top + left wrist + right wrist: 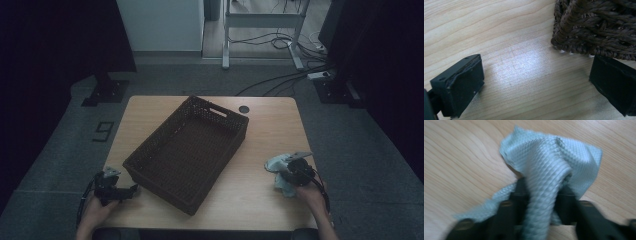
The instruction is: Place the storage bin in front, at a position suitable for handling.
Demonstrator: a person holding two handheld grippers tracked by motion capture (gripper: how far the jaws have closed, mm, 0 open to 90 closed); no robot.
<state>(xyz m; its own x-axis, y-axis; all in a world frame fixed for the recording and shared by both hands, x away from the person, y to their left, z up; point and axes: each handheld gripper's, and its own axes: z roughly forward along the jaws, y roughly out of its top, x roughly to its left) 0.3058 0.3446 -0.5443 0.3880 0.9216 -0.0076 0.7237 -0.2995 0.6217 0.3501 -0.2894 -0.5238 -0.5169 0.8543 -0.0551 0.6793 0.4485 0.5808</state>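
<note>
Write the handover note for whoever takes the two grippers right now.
Right gripper: shut on the light blue cloth, a fold bunched between its jaws, at the table's right front.
Left gripper: open, nothing between its jaws, low over the table beside the near left corner of the brown woven basket.
Done: cloth pinched; part of it seems to lie on the wood.
Left, probably: lift the cloth and carry it into the basket, which looks empty; the left gripper could steady that corner.

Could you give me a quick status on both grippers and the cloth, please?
Right gripper shut on the light blue cloth. Left gripper open beside the wicker basket. Nothing in the way.
</note>
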